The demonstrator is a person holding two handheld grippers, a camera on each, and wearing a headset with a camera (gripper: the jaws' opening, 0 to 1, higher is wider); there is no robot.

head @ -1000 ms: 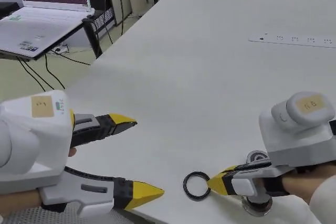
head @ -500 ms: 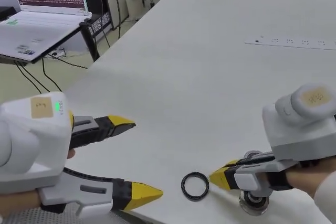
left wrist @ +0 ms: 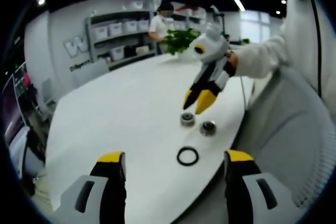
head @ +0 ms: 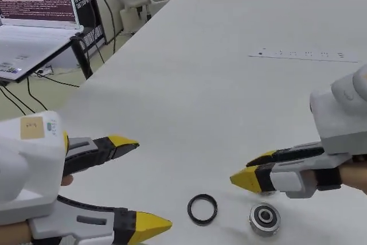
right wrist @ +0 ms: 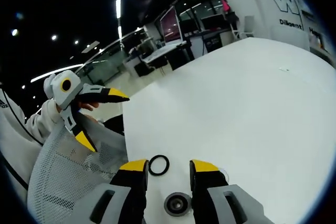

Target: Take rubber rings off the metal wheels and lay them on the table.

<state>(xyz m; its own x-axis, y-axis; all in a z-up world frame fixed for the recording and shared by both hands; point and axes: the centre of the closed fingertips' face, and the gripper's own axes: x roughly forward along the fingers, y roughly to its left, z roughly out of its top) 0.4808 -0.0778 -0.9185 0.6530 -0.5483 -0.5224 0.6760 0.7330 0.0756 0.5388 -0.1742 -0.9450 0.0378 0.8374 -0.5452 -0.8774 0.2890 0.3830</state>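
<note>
White tabletop (head: 218,84) spans the scene, its near edge running diagonally at lower left. Open laptop (head: 23,44) sits far left, off the tabletop. Left claw (head: 150,182) is at near left over the tabletop edge, pointed right toward the work: jaws wide apart, nothing between them. Right claw (head: 243,170) is at near right, held above the tabletop with tips pointing left and down: jaws parted by a modest gap, gripping nothing. In the right gripper view a wheel shows on the tabletop below that gap. Power strip (head: 304,54), white, lies flat at far right, well apart from the work. Two metal wheels lie flat near the front edge. One wheel (head: 264,217) is just right of the ring. The second wheel (left wrist: 187,119) is just beside it on the far side, under the right claw's tips in the left gripper view. Rubber ring (head: 202,209), black, lies flat on the tabletop between the two claws, off the wheels, touching neither wheel nor claw.
</note>
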